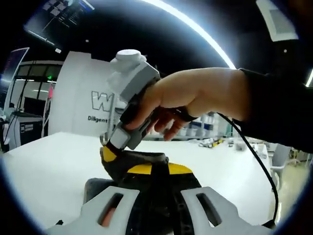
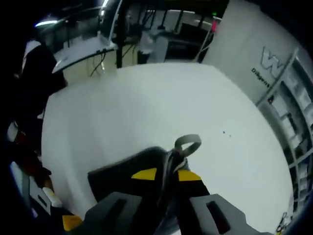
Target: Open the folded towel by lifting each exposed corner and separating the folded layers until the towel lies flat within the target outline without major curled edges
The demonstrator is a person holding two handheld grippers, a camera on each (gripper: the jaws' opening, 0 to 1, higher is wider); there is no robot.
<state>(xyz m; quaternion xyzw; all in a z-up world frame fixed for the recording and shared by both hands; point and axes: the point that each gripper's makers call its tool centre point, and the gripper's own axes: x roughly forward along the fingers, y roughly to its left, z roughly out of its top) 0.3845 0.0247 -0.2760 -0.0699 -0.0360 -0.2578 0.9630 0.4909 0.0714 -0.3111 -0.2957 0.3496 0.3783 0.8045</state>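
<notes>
a long white ceiling light strip (image 1: pixel 195 29) arcs brightly across the left gripper view, bent by fisheye distortion. the glossy white tabletop (image 2: pixel 146 112) is evenly lit, nearly washed out, with soft shadow near its left edge. the right gripper view is blurrier and dimmer; backgrounds smear toward the edges.

We counted one towel (image 1: pixel 142 164), dark with yellow patches, and one hanging loop (image 2: pixel 188 143) on it. We counted two grippers: the left gripper (image 1: pixel 156 205) in its own view and the right gripper (image 2: pixel 164 213) in its own. We counted one hand (image 1: pixel 195 98), on the right gripper's body. We noted one white table (image 2: pixel 146 107) and one white panel (image 1: pixel 78 93) bearing lettering.
</notes>
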